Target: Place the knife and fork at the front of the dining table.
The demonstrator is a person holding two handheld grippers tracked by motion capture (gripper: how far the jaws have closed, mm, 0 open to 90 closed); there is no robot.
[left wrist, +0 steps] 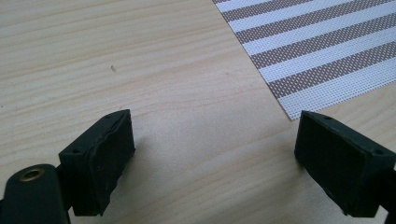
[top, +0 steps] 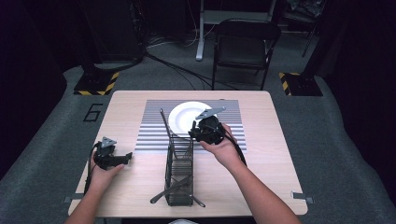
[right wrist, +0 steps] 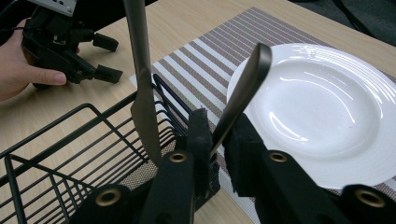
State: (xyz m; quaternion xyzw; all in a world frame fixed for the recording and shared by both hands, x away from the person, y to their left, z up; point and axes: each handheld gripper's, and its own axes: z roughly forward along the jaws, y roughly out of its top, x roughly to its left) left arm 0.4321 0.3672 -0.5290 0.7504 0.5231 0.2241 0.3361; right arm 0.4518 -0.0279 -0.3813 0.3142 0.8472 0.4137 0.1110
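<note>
Slippage is the risk: the right tool [right wrist: 217, 140] pinches a dark utensil handle [right wrist: 245, 86] thinly over the wire caddy [right wrist: 70, 154], mid-desk, beside the white plate [right wrist: 327, 107]. Left tool [left wrist: 215, 158] rests spread.

We see the rack [top: 179, 173] standing on the table [top: 130, 186], its far end on the mat [top: 154, 135], the plate [top: 183, 116] on the mat just behind it, a knife [right wrist: 142, 93] leaning in the rack, and a chair [top: 245, 46] beyond the table
</note>
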